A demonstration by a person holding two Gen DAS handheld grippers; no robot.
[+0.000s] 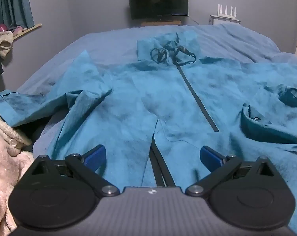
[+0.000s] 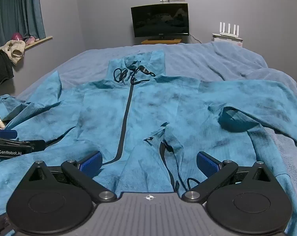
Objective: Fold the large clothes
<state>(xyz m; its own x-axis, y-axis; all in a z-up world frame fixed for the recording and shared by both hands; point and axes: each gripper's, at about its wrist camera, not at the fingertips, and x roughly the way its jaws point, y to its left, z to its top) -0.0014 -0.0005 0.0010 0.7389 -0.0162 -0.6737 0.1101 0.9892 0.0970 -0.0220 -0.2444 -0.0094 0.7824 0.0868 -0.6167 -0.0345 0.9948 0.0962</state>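
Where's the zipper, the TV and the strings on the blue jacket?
zipper (image 2: pixel 126 108): right wrist view, middle of the dark strip down the jacket front.
TV (image 2: pixel 160 20): right wrist view, centre of the dark screen.
strings (image 1: pixel 160 56): left wrist view, looped cord at the collar.

Both wrist views down over jacket (image 1: pixel 140 98)

Blue-covered bed (image 2: pixel 217 63) filling the foreground. Beyond it, against the grey wall, dark monitor (image 2: pixel 160 20) on a wooden stand, white router (image 2: pixel 228 30) to its right (antennas upright). Teal curtain (image 2: pixel 14 11) far left; pink fluffy fabric (image 1: pixel 5 157) beside the bed.
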